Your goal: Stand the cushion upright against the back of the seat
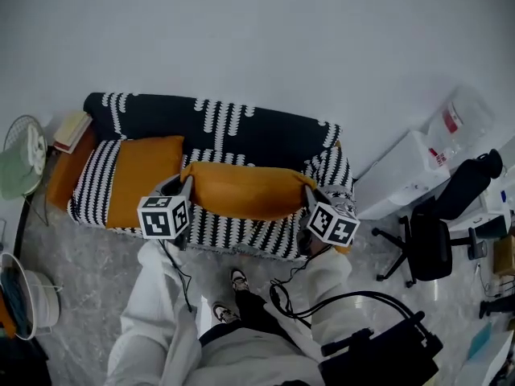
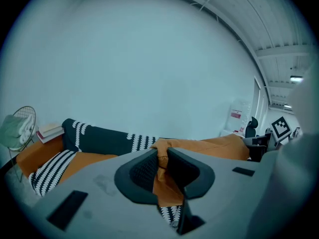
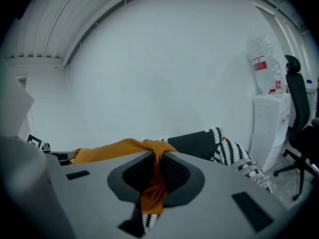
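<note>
An orange cushion (image 1: pixel 245 190) hangs lengthwise above the seat of a sofa (image 1: pixel 241 131) draped in a black-and-white patterned cover. My left gripper (image 1: pixel 187 185) is shut on the cushion's left corner (image 2: pixel 160 156). My right gripper (image 1: pixel 308 193) is shut on its right corner (image 3: pixel 155 164). The orange fabric bunches between both pairs of jaws in the gripper views. The cushion (image 2: pixel 219 146) is off the seat, in front of the dark sofa back (image 2: pixel 104 139). A second orange cushion (image 1: pixel 143 177) lies flat on the seat's left part.
Books (image 1: pixel 72 129) rest on the sofa's left arm, a fan (image 1: pixel 22 155) stands further left. A white water dispenser (image 1: pixel 402 171) with a bottle and a black office chair (image 1: pixel 430 240) stand at the right. The person's feet (image 1: pixel 229 296) are on the grey floor before the sofa.
</note>
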Motion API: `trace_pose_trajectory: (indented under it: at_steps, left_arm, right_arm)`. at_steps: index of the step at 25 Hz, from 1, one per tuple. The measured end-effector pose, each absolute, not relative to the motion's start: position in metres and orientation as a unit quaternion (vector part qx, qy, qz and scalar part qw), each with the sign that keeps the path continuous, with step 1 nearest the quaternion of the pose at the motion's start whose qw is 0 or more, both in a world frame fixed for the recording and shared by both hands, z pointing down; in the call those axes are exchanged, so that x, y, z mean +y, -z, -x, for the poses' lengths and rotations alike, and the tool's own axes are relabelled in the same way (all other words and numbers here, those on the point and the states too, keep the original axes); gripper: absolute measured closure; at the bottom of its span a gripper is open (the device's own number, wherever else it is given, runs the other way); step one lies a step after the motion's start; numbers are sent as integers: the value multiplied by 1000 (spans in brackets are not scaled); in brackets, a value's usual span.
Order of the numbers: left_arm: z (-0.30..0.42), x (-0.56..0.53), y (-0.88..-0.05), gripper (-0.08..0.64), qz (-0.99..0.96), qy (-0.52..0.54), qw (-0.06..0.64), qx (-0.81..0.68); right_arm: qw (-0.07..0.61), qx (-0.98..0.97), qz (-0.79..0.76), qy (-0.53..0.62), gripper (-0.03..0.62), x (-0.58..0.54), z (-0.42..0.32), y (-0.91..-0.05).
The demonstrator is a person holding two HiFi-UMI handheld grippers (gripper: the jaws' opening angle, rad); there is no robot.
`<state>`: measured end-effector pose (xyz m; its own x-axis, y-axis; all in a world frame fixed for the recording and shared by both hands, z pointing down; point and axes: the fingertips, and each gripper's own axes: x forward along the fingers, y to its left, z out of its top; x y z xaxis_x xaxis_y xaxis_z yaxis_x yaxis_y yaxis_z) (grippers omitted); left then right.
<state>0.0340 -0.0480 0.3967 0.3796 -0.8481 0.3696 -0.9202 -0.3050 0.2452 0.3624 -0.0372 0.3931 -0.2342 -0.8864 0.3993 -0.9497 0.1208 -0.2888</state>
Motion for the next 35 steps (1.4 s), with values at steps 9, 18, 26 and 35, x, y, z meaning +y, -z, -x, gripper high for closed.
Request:
trace_pose_trajectory:
  at_steps: [9,18,26,35]
  left_arm:
    - [-23,-80,-393,500,-806,-87,199,-550]
    - [-13,-151,-451,500,-800,-121,234,-540]
    - [-38,-263,-459,500,-809,-125,235,-524]
    - [-48,-342,-459,499,-801,-139,252,-524]
  right_arm:
    - [61,-745,-618,-241,502,-64,-350,-392]
    - [107,-741,-606,-270,502,-144,-338,-446]
    - [118,-717,-614,-308,502,-244,-360,-468]
    - [106,-711,-612,-330,502,-321,-370,-476]
